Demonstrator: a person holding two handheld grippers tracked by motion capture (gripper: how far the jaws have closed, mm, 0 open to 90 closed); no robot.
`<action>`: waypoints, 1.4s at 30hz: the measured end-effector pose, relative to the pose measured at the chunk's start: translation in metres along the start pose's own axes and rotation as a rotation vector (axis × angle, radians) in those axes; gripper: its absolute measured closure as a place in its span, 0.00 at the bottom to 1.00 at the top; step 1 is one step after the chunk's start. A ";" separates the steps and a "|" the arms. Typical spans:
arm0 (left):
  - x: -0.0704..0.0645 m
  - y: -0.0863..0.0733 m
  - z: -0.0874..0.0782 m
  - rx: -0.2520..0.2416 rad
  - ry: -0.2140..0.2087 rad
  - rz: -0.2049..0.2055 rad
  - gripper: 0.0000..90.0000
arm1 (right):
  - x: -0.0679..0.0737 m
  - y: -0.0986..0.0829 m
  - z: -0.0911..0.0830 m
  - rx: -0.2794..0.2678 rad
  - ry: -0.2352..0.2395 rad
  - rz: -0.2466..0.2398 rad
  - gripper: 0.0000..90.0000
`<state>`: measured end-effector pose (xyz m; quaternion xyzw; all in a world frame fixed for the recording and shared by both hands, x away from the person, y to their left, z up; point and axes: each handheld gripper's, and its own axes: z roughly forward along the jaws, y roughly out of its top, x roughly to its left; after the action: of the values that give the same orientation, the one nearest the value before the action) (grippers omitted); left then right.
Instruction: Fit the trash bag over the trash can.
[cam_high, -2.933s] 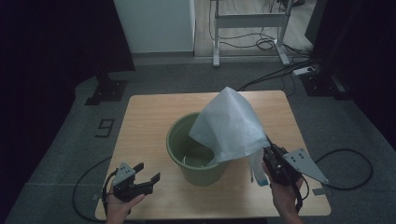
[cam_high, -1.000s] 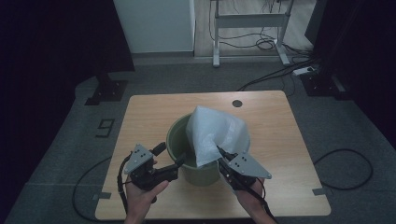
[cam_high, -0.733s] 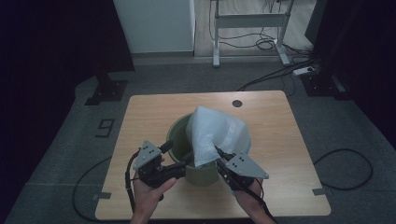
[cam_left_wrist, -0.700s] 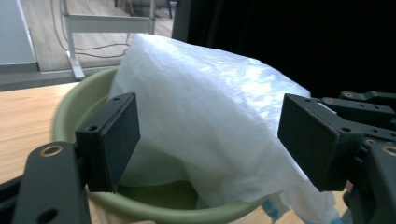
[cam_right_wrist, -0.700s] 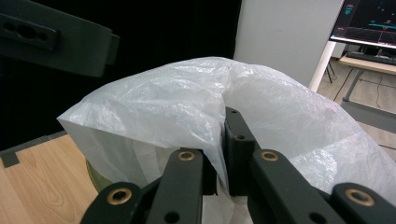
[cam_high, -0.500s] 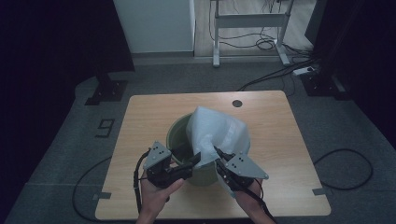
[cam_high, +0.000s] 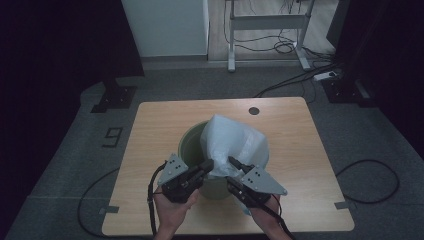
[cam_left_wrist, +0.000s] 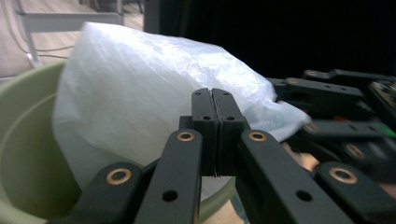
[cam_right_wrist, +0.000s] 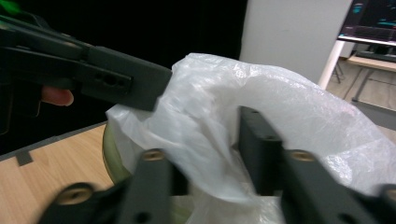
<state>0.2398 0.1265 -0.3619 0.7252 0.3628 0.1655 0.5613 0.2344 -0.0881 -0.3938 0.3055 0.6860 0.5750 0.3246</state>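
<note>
High view: white plastic bag (cam_high: 234, 145) billowing over green bucket (cam_high: 192, 145) at mid-table (cam_high: 150, 130); left gripper (cam_high: 206, 166) and right gripper (cam_high: 232, 162) meet at its near edge, probably to spread the mouth over the rim.

Left gripper view: jaws pressed together against the bag; whether film is caught between them, cannot tell.

Right gripper view: jaws clenched on a fold of bag, holding it up.

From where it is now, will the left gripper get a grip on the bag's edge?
Probably yes: the left gripper sits shut right against the bag at the bucket rim, nothing between; it must open first.
</note>
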 end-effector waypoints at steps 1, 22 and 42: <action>0.000 0.000 0.000 -0.010 0.010 -0.002 1.00 | 0.002 -0.002 -0.004 -0.011 -0.025 0.016 0.48; 0.008 0.004 -0.006 -0.086 0.044 -0.051 1.00 | 0.019 -0.067 -0.043 0.105 -0.125 0.099 0.25; 0.011 0.000 -0.014 -0.112 0.006 -0.063 1.00 | -0.009 -0.105 -0.025 0.141 -0.232 0.070 0.92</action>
<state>0.2379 0.1440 -0.3593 0.6806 0.3773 0.1701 0.6046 0.2146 -0.1259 -0.4931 0.4158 0.6715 0.4971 0.3592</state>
